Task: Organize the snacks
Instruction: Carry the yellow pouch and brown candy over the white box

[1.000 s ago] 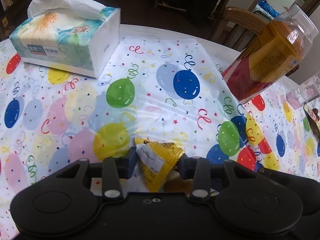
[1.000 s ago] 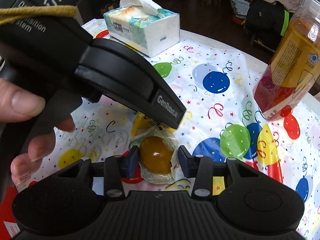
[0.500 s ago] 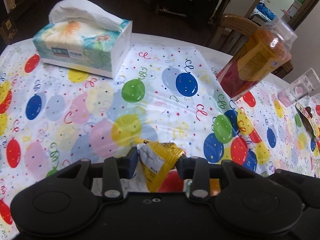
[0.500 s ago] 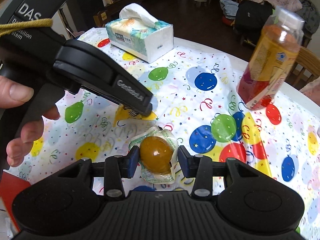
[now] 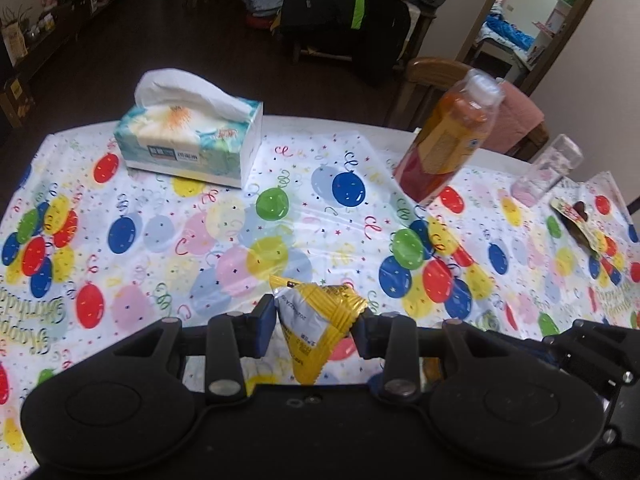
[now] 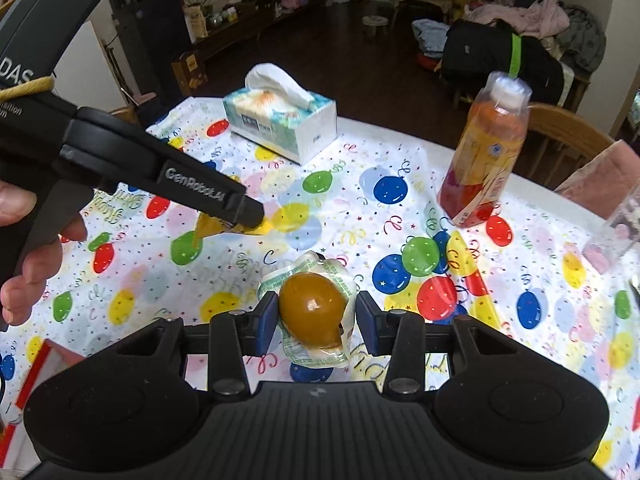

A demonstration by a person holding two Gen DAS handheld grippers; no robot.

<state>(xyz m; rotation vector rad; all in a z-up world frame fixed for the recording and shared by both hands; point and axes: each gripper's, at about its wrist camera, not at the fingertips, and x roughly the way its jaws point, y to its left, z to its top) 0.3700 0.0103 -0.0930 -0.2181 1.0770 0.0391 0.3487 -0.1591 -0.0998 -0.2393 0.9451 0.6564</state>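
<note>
My left gripper (image 5: pixel 316 330) is shut on a yellow and white snack packet (image 5: pixel 316 320), held above the balloon-print tablecloth (image 5: pixel 280 220). In the right wrist view the same left gripper (image 6: pixel 256 216) reaches in from the left with the yellow packet (image 6: pixel 212 226) hanging at its tip. My right gripper (image 6: pixel 316 324) is shut on a clear-wrapped brown egg (image 6: pixel 312 310), also lifted off the table. Another dark snack in a printed wrapper (image 5: pixel 580 222) lies at the table's right side.
A tissue box (image 5: pixel 192 146) stands at the far left of the table. An orange drink bottle (image 5: pixel 448 148) stands far right, with a small clear container (image 5: pixel 548 170) beyond it. A wooden chair (image 5: pixel 436 76) sits behind the table. A red-edged box corner (image 6: pixel 36 372) shows near left.
Both grippers have risen and pulled back from the table with their snacks held. More of the tablecloth, the clear container and the wrapped snack at right have come into view.
</note>
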